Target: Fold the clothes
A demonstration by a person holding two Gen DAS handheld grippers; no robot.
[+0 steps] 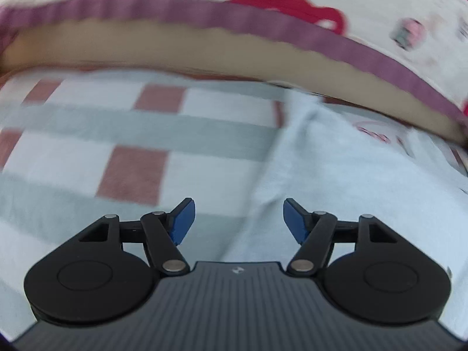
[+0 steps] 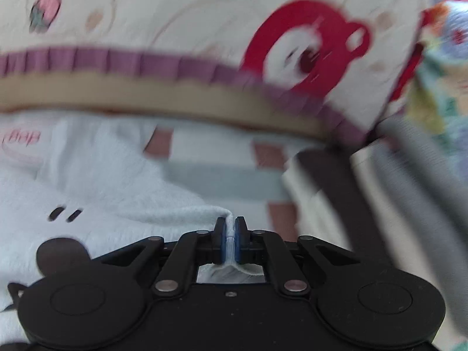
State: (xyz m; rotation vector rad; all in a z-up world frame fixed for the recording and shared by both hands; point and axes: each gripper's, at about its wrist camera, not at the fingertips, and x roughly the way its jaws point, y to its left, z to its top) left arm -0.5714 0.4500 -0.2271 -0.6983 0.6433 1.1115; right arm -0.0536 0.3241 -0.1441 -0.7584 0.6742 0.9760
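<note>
The right gripper (image 2: 231,234) has its jaws pressed together on a pinched ridge of white fleecy cloth, the edge of a white garment (image 2: 87,193); a tuft of that cloth shows between the blue pads (image 2: 223,247) and more bulges out behind them. The left gripper (image 1: 236,219) has its jaws well apart with nothing between them, poised above the boundary where the same white garment (image 1: 351,181) meets the checked blanket (image 1: 131,146).

The garment lies on that blanket, spread loosely with a soft ridge running toward the left gripper. No crisp fold line or stacked layers show, so I judge the folding to be early: one edge is gripped, the other side is not yet taken, and carrying the cloth over and flattening it are left to do.

The right wrist view alone shows the grip, the garment's dark printed marks (image 2: 64,214), faint pink lettering (image 2: 22,139) near its far edge, and a dark-and-cream folded item (image 2: 336,193) lying just beside the blanket's right side. The left wrist view alone shows the empty left jaws and the broad checked surface left of the garment. Both show, beyond the blanket, a tan band (image 1: 146,46) under a purple ruffled trim (image 1: 175,7) of a cream bear-print cover (image 2: 307,46).
</note>
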